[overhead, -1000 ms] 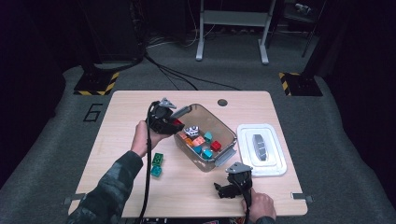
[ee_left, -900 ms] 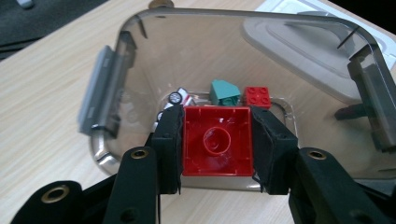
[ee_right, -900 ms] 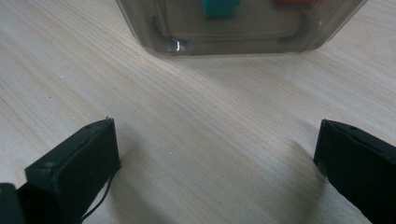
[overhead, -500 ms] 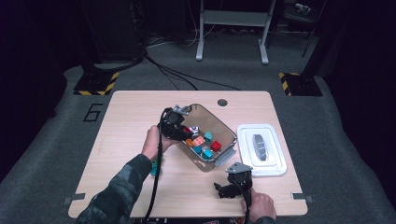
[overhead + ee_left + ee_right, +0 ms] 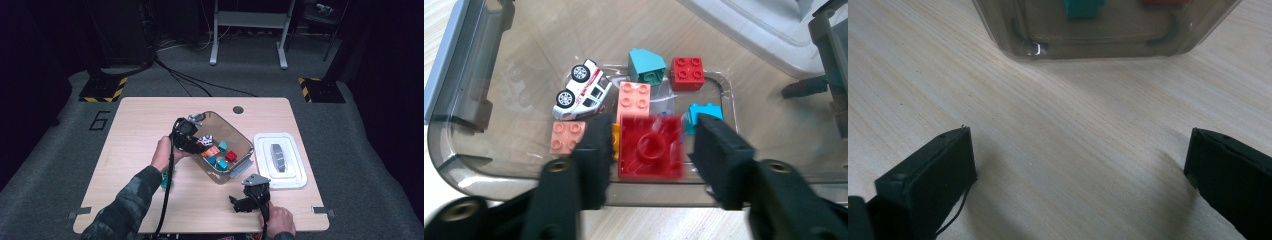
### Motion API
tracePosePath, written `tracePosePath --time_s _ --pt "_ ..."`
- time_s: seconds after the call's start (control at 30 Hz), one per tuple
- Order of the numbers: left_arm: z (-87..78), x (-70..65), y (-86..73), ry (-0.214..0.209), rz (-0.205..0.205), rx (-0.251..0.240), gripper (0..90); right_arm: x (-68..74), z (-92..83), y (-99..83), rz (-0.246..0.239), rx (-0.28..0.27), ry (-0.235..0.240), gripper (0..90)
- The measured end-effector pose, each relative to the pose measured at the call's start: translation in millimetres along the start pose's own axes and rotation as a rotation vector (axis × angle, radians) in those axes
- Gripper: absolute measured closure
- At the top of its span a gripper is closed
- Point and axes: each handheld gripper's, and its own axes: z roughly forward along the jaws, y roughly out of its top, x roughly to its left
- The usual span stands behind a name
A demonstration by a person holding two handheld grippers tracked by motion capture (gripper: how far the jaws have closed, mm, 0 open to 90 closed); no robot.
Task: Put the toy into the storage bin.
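Right now your left tongs (image 5: 649, 150) hang over the near-left end of the clear grey bin (image 5: 239, 131) in the middle of the table (image 5: 140, 125). Their jaws have just been opening, and the big red brick (image 5: 651, 146) sits blurred in the gap between them; a sliver of space shows on either side of it in the left gripper view, so the pads no longer press on it. Whether the brick has reached the bin floor I cannot tell from the blur.

Under and beyond that brick, in the left gripper view, you have a white toy car (image 5: 581, 92) lying towards the left, a small salmon brick (image 5: 567, 137) near it, a longer salmon brick (image 5: 634, 100) in the middle, a teal sloped piece (image 5: 646, 66) farther off, a small red brick (image 5: 687, 73) to its right, and a light-blue piece (image 5: 705, 113) just beside the right jaw.

In the high view a green piece (image 5: 165, 179) lies on the table outside the bin, near your left forearm. The white lid (image 5: 295, 172) lies flat to the right of the bin.

Your right tongs (image 5: 239, 205) rest low at the near edge of the table, well apart from the bin, with jaws spread wide and bare wood between them in the right gripper view.
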Motion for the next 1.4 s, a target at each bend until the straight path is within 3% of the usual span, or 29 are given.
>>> tracePosePath --time_s 0.13,0.37,0.6,0.8,1.03,1.4 --pt "-8.9 0.4 -2.7 0.009 -0.004 -0.035 31.0 0.1 0.1 0.1 0.002 -0.001 -0.001 0.0" --pt "-31.9 6.5 -13.9 0.044 -0.019 -0.086 16.3 0.1 0.1 0.1 0.002 -0.001 -0.002 0.0" --pt "-55.9 20.3 -36.3 0.076 -0.039 -0.123 15.4 0.2 0.0 0.1 0.004 0.000 -0.002 0.0" --pt "-63.7 35.2 -60.9 0.102 -0.080 -0.120 15.1 0.8 0.2 0.3 0.012 -0.002 -0.003 0.0" --pt "-61.8 46.4 -83.3 0.109 -0.121 -0.093 14.5 0.8 0.2 0.3 0.012 -0.002 -0.002 0.0" --pt "-50.6 54.6 -110.9 0.118 -0.199 -0.092 11.3 0.8 0.3 0.3 0.012 -0.002 -0.003 0.0"
